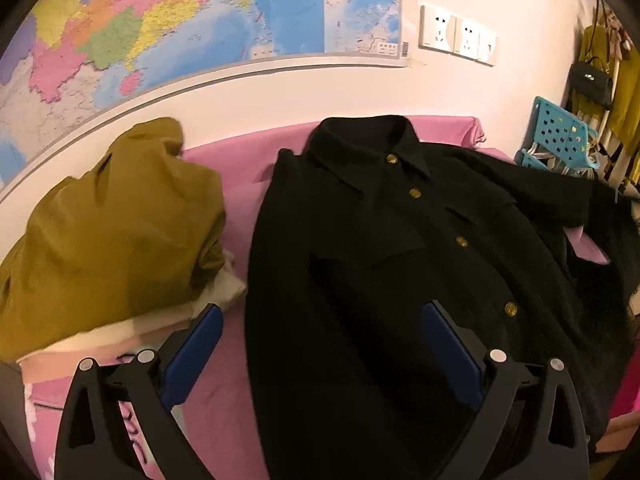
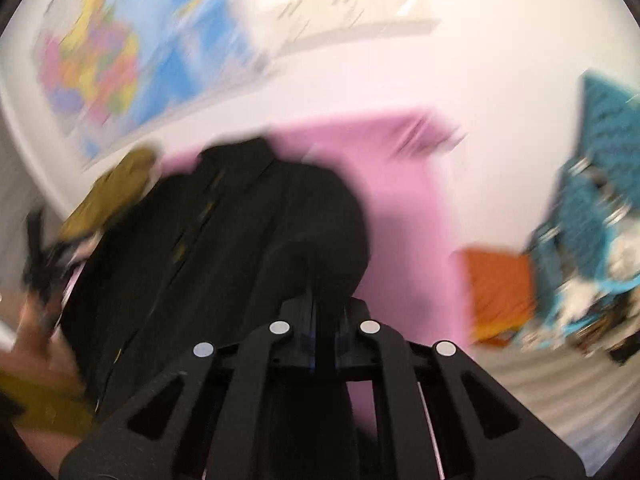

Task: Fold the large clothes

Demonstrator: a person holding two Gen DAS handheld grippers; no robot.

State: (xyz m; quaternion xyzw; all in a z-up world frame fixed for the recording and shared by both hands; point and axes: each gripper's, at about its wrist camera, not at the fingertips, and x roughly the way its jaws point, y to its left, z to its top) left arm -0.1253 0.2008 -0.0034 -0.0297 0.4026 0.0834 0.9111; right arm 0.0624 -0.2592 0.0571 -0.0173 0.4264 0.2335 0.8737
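Observation:
A black coat with gold buttons lies front up on a pink-covered surface, collar toward the wall. My left gripper is open above the coat's lower left part, holding nothing. In the blurred right wrist view, my right gripper is shut on a fold of the black coat and holds it lifted over the pink surface.
An olive-yellow garment lies heaped on a cream item at the left. A wall map and wall sockets are behind. A turquoise plastic stool and hanging clothes with a black bag stand at right. An orange object sits right of the pink surface.

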